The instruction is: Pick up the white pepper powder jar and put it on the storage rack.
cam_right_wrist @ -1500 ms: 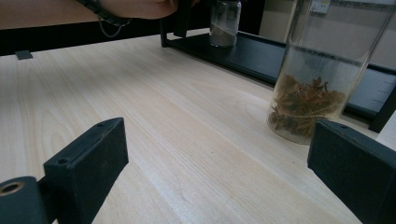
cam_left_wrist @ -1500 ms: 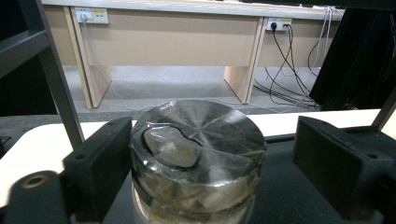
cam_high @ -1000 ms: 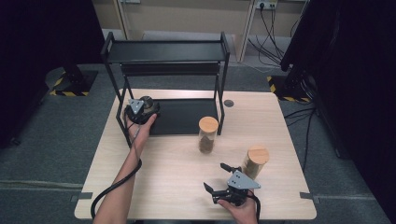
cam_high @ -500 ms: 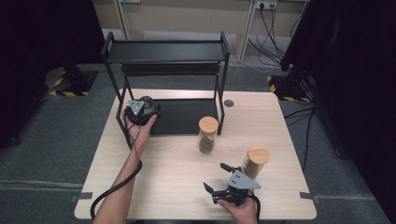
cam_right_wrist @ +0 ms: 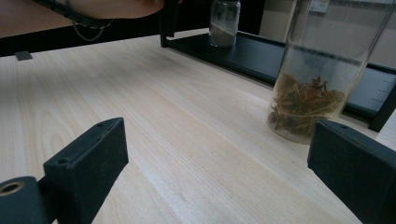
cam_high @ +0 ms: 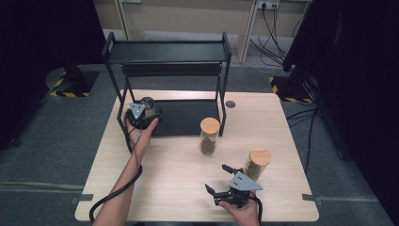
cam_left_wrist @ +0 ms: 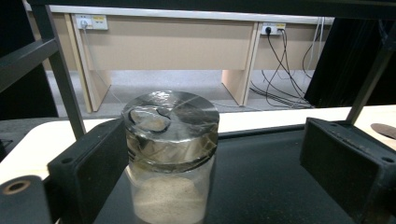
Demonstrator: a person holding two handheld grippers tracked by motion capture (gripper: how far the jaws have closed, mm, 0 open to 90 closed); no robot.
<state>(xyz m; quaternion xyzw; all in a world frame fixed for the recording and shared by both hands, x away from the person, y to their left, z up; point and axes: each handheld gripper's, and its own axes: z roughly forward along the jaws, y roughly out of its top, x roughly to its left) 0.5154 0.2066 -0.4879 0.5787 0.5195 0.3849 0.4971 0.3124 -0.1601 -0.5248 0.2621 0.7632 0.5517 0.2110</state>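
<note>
High view: nothing has shifted since a sec ago. Your left gripper (cam_high: 147,109) is parked at the glass jar (cam_high: 147,104) on the rack's bottom shelf (cam_high: 188,117), so the placing looks done; right gripper (cam_high: 221,181) idles, jaws spread, near two cork-lid jars (cam_high: 209,135).

Left gripper view: jar upright on shelf, near the left pad (cam_left_wrist: 100,168), right pad well clear, so released.

Right gripper view: jaws wide, nothing between; jar w/ dried bits (cam_right_wrist: 322,74) ahead, contents readable here.

A lab recording bay here: pale wooden counter (cam_high: 179,183) on grey carpet (cam_high: 47,155); black curtains (cam_high: 357,70) both sides; wall sockets (cam_high: 269,4) with trailing black cables (cam_high: 273,33); yellow-black hazard tape (cam_high: 63,87).
</note>
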